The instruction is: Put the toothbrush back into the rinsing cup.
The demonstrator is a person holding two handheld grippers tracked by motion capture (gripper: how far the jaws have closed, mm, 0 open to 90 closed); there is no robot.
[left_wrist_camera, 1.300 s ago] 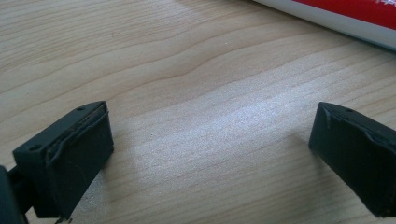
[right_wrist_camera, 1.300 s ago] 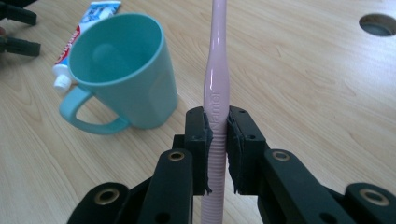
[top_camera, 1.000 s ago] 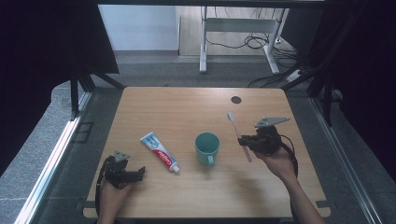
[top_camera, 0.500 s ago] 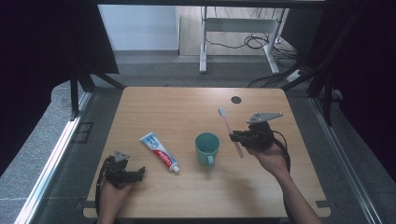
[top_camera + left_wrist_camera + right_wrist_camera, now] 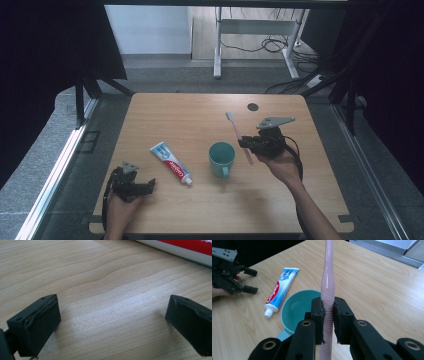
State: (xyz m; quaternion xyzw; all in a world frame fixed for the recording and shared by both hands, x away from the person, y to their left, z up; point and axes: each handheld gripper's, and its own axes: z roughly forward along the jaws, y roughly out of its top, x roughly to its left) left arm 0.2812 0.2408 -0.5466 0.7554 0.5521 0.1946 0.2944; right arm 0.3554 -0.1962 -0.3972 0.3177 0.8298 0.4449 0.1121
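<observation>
My right gripper [image 5: 245, 143] [image 5: 328, 308] is shut on a pink toothbrush [image 5: 238, 136] [image 5: 327, 287], held just right of a teal mug [image 5: 222, 157] [image 5: 295, 308] that stands at the table's middle. The brush head points away toward the far side. A toothpaste tube [image 5: 171, 162] [image 5: 279, 293] lies flat to the mug's left. My left gripper [image 5: 149, 185] [image 5: 112, 320] rests low at the near left corner, jaws wide apart with only bare wood between them; the tube's edge [image 5: 180, 248] shows beyond it.
The wooden table [image 5: 190, 115] has a dark round hole [image 5: 253, 107] near its far right. Beyond the far edge stand a desk frame [image 5: 255, 40] and floor cables. Black curtains hang at both sides.
My right hand has carried the toothbrush leftward toward the mug and slightly up. The left gripper has stayed where it was.
</observation>
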